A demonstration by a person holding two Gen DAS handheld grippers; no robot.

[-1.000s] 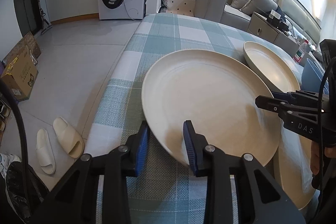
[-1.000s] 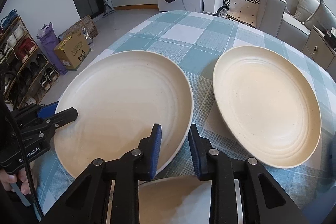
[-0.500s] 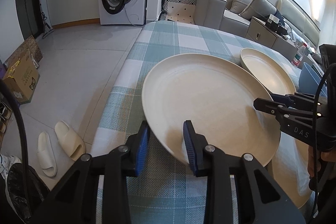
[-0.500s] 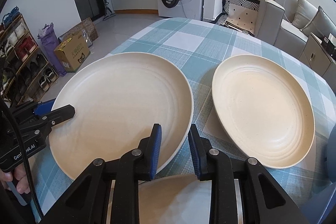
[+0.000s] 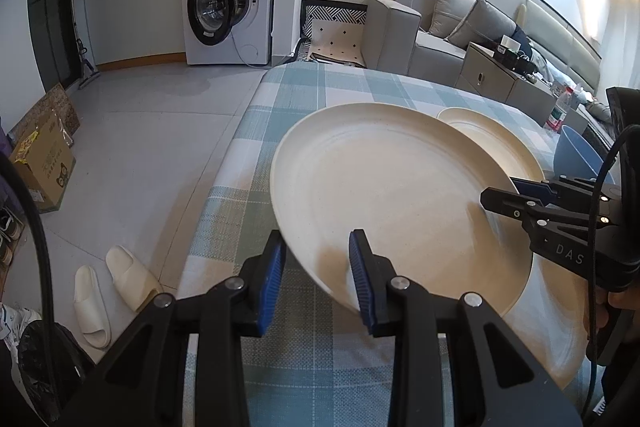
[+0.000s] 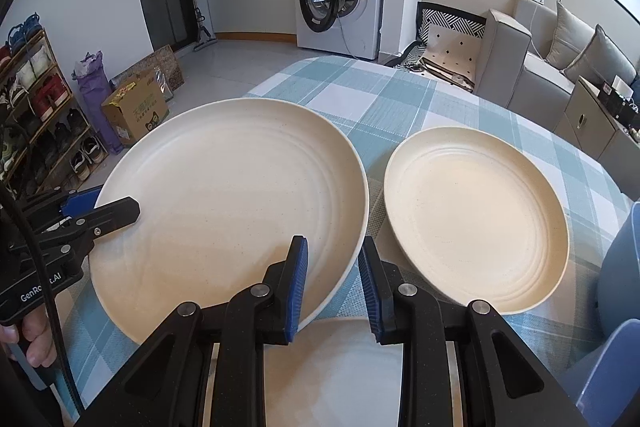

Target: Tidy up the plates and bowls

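the surface under a blue-and-white checked cloth [image 6: 420, 107] carries a second round cream plate [image 6: 476, 219] and a third [image 6: 332, 371], both lying flat. the large round cream plate [image 6: 236, 203] hangs tilted above the cloth, over the third plate. the left gripper [image 5: 316, 267] fingers clamp its rim; the right gripper [image 6: 333, 277] fingers clamp the opposite rim. a blue bowl [image 5: 576, 155] sits just beyond the second plate.

Soft daylight fills both fisheye views, glaring white above the sofa [image 5: 460, 39] at the left view's upper right, while the cream plate [image 5: 384, 195] shows faint smeared shadows by the gripper tips, straight lines bow outward, and every corner falls into black vignette.
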